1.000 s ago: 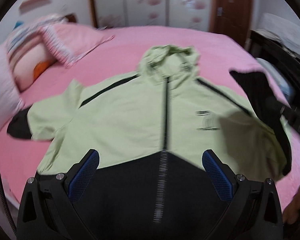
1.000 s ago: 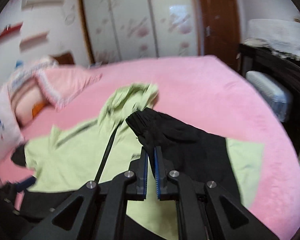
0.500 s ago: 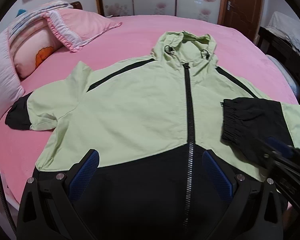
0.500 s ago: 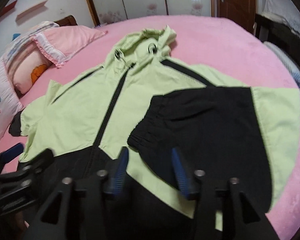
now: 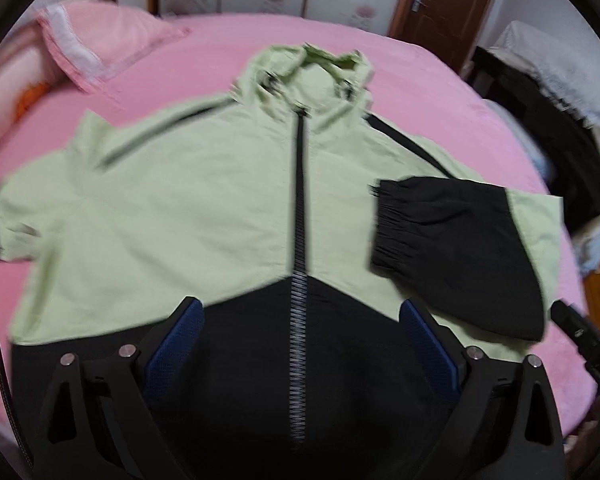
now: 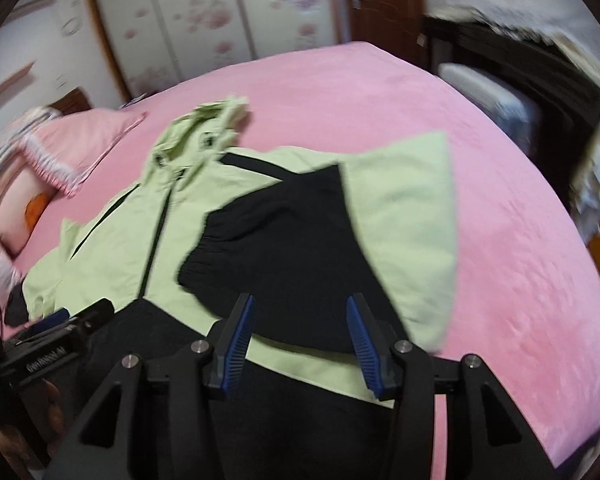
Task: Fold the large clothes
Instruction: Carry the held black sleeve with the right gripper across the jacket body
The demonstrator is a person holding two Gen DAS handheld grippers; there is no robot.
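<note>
A light green and black hooded jacket (image 5: 204, 208) lies front up on the pink bed (image 5: 419, 92), zipped, hood at the far end. Its right sleeve (image 5: 455, 244), black with a ribbed cuff, is folded across the chest; it also shows in the right wrist view (image 6: 300, 248). The left sleeve stretches out to the left, its black cuff at the frame edge. My left gripper (image 5: 300, 344) is open and empty above the black hem. My right gripper (image 6: 300, 332) is open and empty, just over the folded sleeve's near edge.
Pink pillows (image 5: 80, 40) lie at the bed's far left. A dark cabinet with cloths (image 5: 559, 128) stands to the right of the bed. A wardrobe (image 6: 204, 20) and a brown door (image 5: 439, 0) are behind. The left gripper's body (image 6: 48, 344) shows at the right view's left edge.
My right gripper carried the black sleeve across the chest, opened and let it go, then drew back. My left gripper stayed open above the hem.
</note>
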